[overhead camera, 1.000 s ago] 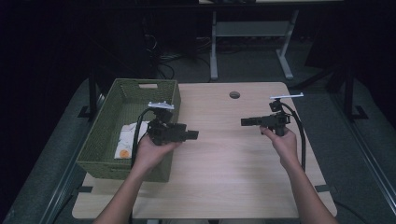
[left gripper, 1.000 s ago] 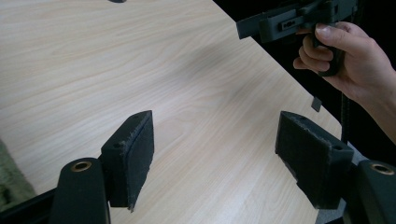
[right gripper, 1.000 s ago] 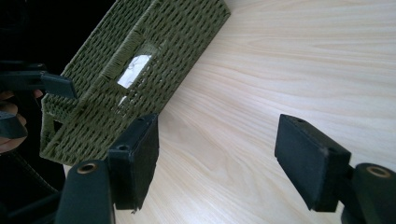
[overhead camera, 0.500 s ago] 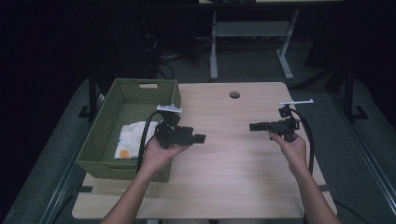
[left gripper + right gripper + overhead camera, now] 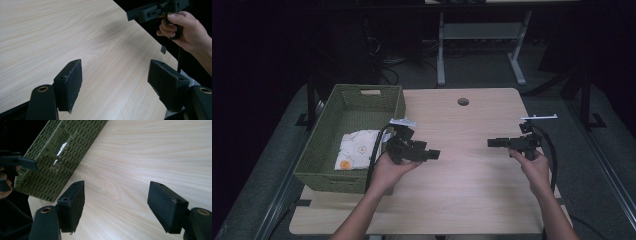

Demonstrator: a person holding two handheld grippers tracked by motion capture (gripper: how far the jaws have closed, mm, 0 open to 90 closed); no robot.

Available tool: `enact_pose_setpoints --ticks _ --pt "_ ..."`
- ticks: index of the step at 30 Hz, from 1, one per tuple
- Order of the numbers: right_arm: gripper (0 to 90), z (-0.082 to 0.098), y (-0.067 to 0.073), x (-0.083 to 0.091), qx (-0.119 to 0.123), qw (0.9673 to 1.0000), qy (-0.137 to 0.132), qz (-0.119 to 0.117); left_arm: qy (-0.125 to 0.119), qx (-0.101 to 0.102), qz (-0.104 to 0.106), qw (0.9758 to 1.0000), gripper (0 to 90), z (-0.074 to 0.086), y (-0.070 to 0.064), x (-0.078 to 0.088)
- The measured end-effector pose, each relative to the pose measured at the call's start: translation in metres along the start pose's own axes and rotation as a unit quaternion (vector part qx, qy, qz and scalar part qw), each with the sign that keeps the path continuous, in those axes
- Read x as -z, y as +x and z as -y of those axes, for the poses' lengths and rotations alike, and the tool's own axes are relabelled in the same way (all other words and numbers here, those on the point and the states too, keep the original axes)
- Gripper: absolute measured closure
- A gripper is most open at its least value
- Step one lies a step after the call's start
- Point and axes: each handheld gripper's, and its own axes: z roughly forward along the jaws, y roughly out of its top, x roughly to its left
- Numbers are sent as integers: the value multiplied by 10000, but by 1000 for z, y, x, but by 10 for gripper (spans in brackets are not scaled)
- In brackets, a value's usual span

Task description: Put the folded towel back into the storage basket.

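Cloth (image 5: 357,149) is lying folded in the green basket (image 5: 398,102) on the counter (image 5: 472,195): light, soft, floppy, so pinching a raised fold looks best. Left tool (image 5: 435,155) and right tool (image 5: 492,143) are hovering released, holding nothing.

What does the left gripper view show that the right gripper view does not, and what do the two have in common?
The left gripper view alone shows the person's right hand gripping the right gripper over the table's far edge. The right gripper view alone shows the green woven basket standing on the table, with a dark gripper tip beside it. Both share the bare pale wooden tabletop and a pair of black jaws standing wide apart with nothing between them.
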Motion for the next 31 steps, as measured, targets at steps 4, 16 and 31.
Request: enact_pose_setpoints --ticks 4,16,31 --pt "295 6 -5 3 -53 10000 -23 -5 57 -4 47 10000 280 1 -4 -6" --pt "294 21 -12 13 -119 9999 -39 31 71 27 175 9998 280 10 -9 -22" --pt "284 44 -22 35 -172 9997 -165 23 218 5 314 9993 275 22 -15 -39"
